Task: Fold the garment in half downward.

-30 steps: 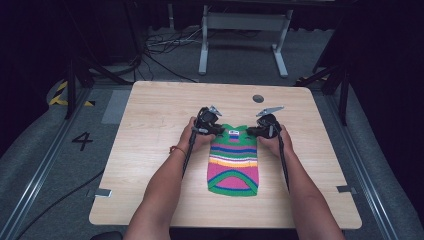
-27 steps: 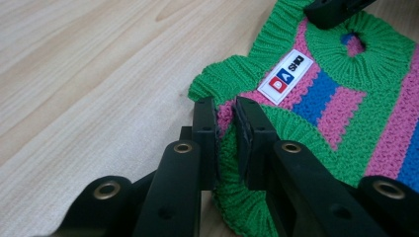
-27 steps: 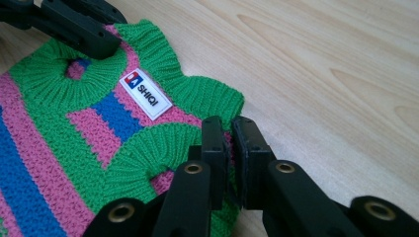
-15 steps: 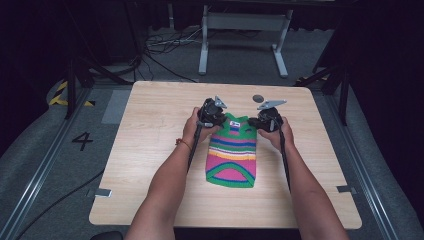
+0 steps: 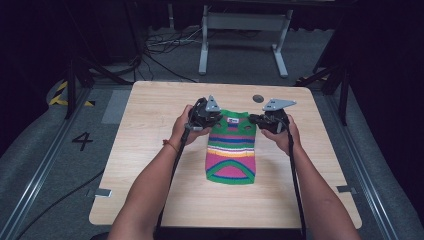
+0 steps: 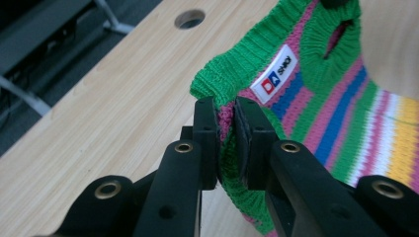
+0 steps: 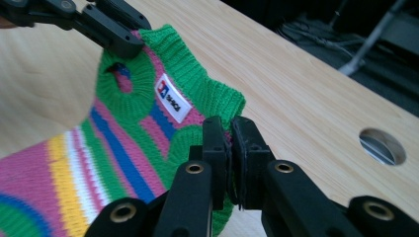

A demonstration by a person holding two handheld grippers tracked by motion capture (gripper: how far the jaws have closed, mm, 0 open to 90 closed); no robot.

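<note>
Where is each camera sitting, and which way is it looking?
High view: above the person's side, looking forward and down at the table; forearms, both hands, left gripper and right gripper show.
Left gripper view: rides that gripper, looking along jaws shut on the striped sweater.
Right gripper view: likewise, jaws pinching knit.
Both gripper views share the sweater's white label.

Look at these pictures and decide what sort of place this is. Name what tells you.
Probably a lab or studio set up for recording handling work, not a home. A bare wooden table stands on grey carpet among dark curtains, cables trail over the floor, and a number 4 is marked beside the table.
</note>
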